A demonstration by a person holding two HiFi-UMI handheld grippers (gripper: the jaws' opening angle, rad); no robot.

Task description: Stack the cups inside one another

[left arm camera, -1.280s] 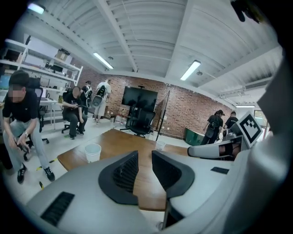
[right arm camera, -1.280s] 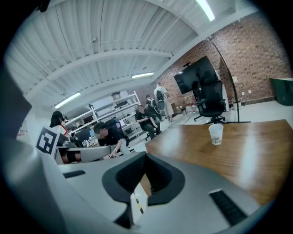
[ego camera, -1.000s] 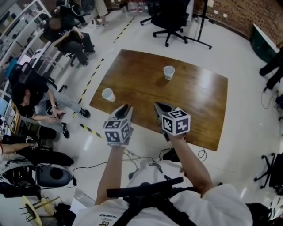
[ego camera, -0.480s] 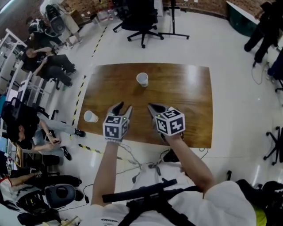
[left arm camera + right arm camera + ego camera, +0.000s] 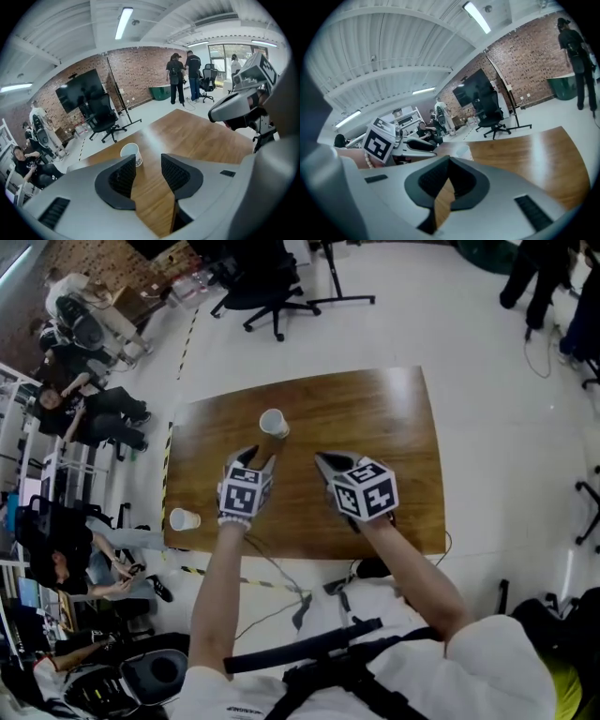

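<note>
- Left tool [image 5: 258, 457]: jaws just been opening, now spread wide with nothing between them; poised over the left half of the bench [image 5: 384, 418].
- Right tool [image 5: 323, 463]: clenched on nothing, over the bench's middle.
- Far paper cup [image 5: 273, 423]: upright toward the bench's far edge.
- Corner paper cup [image 5: 184, 519]: at the bench's near left corner.
- Step in hand, by the look of it: reaching for a first pick-up, nothing stacked yet.
- Next: straddle the far paper cup's wall, squeeze lightly to avoid crushing, then carry it to the bench's near left corner.
</note>
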